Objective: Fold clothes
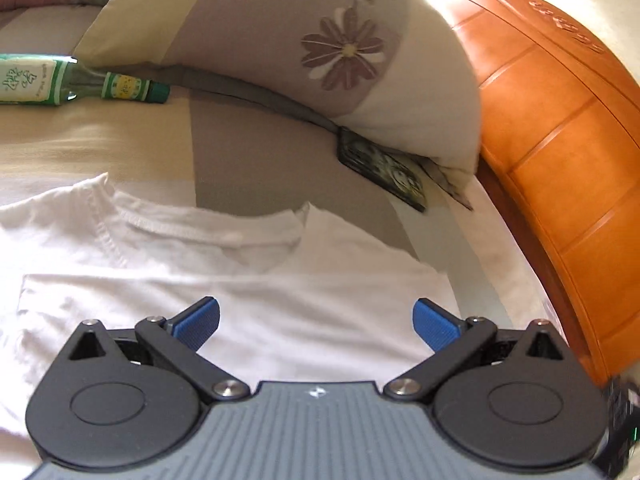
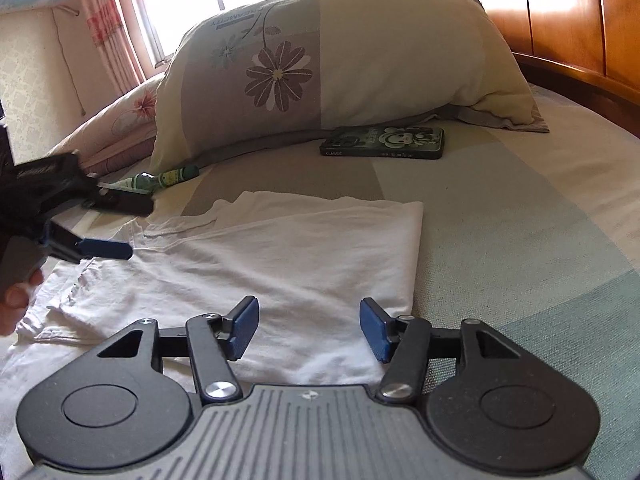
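The right gripper is seen nearest, with its blue pads spread apart. Nothing is pinched between them. It is held just above the near right corner of a white T-shirt. The T-shirt is laid flat on the bed, with its right side folded in to a straight edge and its collar turned toward the pillow. The left gripper is also seen with its jaws wide apart and nothing gripped. It is held over the shirt's chest, below the collar. In the right wrist view it is found at the left edge of the bed, by the shirt's shoulder, and part of a hand is seen behind it. Past the collar, a green glass bottle is laid on its side toward the far left of the bed. A dark phone case with a cartoon monkey is laid flat farther back, just at the foot of a big flowered pillow; it may be tucked a little under it. The pillow is leaned near the orange wooden headboard.
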